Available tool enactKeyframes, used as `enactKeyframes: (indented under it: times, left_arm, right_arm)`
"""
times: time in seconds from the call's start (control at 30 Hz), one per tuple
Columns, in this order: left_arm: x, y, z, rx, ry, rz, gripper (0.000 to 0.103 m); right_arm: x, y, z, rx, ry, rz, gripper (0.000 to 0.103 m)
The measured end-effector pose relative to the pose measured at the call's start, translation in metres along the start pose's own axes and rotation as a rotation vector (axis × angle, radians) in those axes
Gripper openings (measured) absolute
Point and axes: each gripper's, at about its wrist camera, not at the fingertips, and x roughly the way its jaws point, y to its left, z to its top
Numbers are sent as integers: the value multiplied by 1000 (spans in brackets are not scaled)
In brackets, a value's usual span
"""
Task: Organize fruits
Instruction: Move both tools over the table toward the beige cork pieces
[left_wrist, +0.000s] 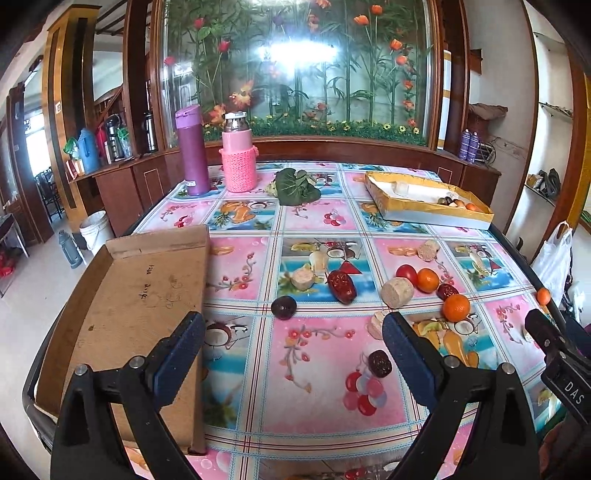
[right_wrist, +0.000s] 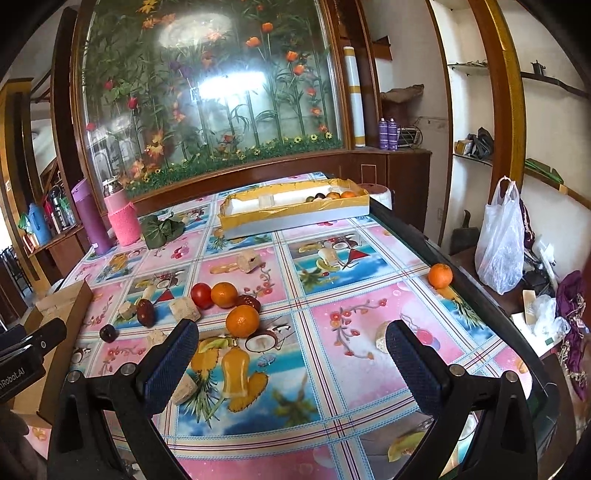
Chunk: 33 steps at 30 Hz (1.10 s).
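Observation:
Loose fruit lies mid-table: a dark plum, a red date, a tomato, two oranges and a dark date. My left gripper hovers open just short of them, nothing between its fingers. My right gripper is also open and empty, low over the cloth, with the nearest orange just ahead to its left. Another orange sits at the table's right edge. The yellow-rimmed box at the back holds several fruits.
A flat cardboard tray lies at the table's left. Beige chunks are scattered among the fruit. A purple flask, a pink flask and a green leafy bundle stand at the back. A plastic bag hangs beyond the right edge.

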Motion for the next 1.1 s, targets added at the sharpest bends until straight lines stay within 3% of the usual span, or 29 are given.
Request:
enactKeyframes:
  times: [0.3,1.1]
  left_arm:
    - [-10,5,3,-16,-28,6,96]
    - [-1,16,-5,-42,54,-56,96]
  right_arm:
    - [-8,8,-2,-15,-10,-17,102]
    - [-7,34,-9,-64,45,18,102]
